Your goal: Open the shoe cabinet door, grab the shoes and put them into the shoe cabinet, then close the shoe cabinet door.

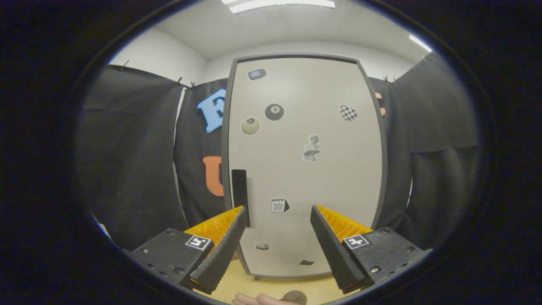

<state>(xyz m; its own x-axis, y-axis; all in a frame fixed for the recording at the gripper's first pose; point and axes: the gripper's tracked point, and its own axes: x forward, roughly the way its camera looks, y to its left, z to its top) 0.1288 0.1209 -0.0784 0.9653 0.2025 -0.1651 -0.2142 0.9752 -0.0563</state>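
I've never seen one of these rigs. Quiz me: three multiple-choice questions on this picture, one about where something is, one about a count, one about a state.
1. Where is the black vertical handle on the pale grey cabinet door?
A. near its left edge
B. centre
C. top right

2. How many round billiard-ball stickers are on the door?
A. none
B. two
C. five

3. The cabinet door is:
A. shut
B. wide open
C. removed

Answers: 1 A, the handle sits just beyond the left finger. 2 B, a black ball sticker and a pale ball sticker. 3 A, the door lies flush in its dark frame, while the gripper jaws stand open, holding nothing.
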